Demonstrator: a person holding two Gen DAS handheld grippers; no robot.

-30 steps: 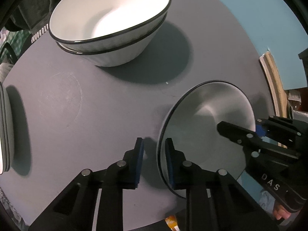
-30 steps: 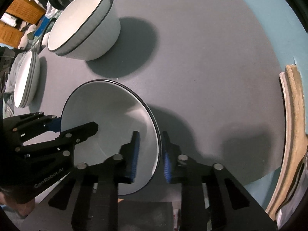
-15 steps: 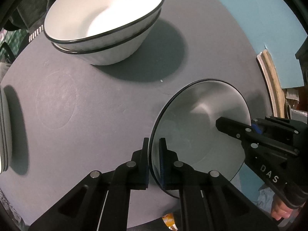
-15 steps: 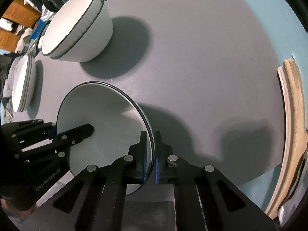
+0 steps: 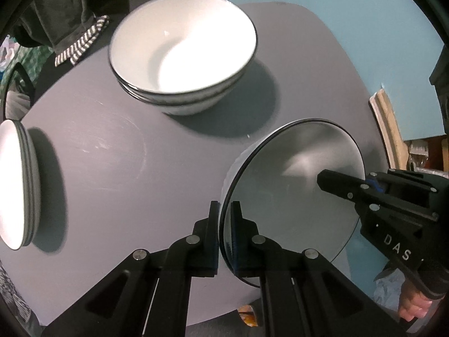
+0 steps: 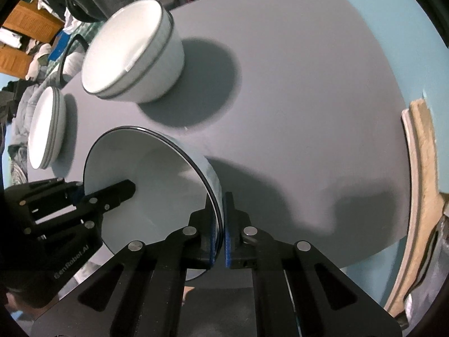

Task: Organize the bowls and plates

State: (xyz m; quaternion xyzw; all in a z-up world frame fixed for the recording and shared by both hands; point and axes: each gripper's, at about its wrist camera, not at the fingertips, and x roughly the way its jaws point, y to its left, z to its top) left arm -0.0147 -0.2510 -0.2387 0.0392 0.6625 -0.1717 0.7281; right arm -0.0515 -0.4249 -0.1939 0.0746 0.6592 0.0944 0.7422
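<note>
Two hand-held grippers, left [image 5: 224, 224] and right [image 6: 220, 224], are clamped on opposite rims of the last loose bowl [image 5: 294, 196]; bowl stack [image 5: 182, 64] and plate stack [image 5: 16, 179] are done on the worktop [image 5: 112, 154].

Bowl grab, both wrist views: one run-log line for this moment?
left gripper: shut on bowl rim | right gripper: shut on opposite rim | stacked bowls: on table

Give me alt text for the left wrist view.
The left gripper is shut on the near rim of a white bowl, while the right gripper grips its far rim. Beyond it on the grey table sit stacked bowls, with plates at left.
</note>
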